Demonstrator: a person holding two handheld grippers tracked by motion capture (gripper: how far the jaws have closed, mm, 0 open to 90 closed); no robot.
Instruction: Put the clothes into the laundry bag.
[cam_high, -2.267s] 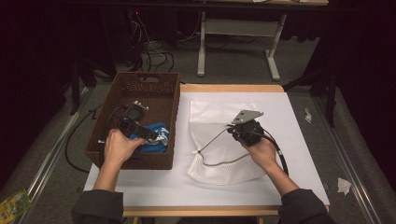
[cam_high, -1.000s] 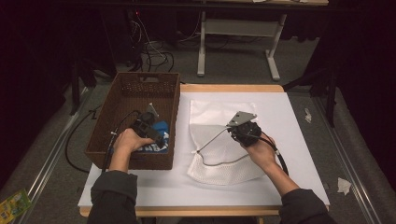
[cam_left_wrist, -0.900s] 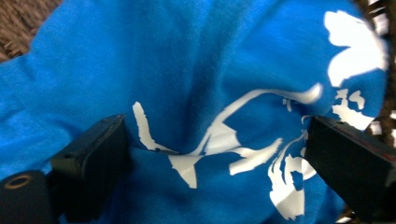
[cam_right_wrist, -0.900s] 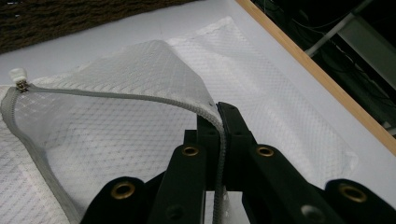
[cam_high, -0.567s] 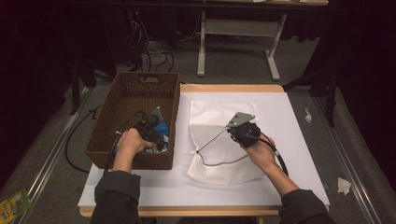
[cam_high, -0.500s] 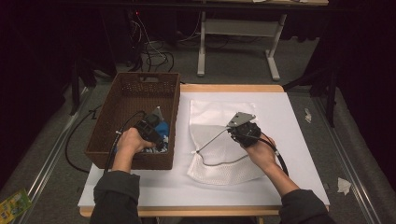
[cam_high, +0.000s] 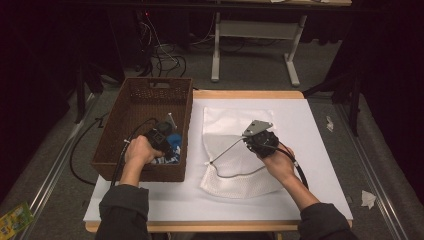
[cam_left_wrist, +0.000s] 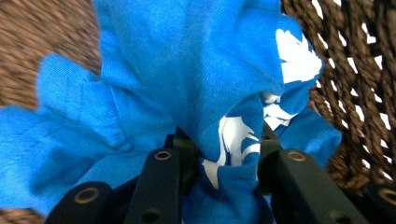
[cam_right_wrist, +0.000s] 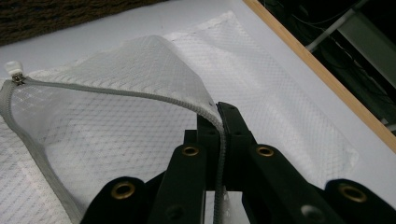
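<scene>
Blue printed garment (cam_left_wrist: 187, 93), bunched at 5 o'clock in wicker basket (cam_high: 135, 100): left gripper (cam_left_wrist: 224, 154), jaws just closing, pinches one fold, which may slip on lifting; right gripper (cam_right_wrist: 219, 123) clamps mesh laundry bag (cam_right_wrist: 140, 116) zipper edge.

We see a white sheet (cam_high: 320, 150) covering the table, with the table's wooden edge (cam_high: 250, 94) showing at twelve o'clock. Past it, still toward twelve, a white metal desk frame (cam_high: 216, 50) stands on grey carpet (cam_high: 250, 70). At about eleven o'clock we find a tangle of black and white cables (cam_high: 165, 55). On the floor, a green packet (cam_high: 15, 219) lies at eight o'clock. One white paper scrap (cam_high: 369, 198) sits at four o'clock, another (cam_high: 329, 123) at about two. A metal rail (cam_high: 50, 175) runs along the floor at nine.
</scene>
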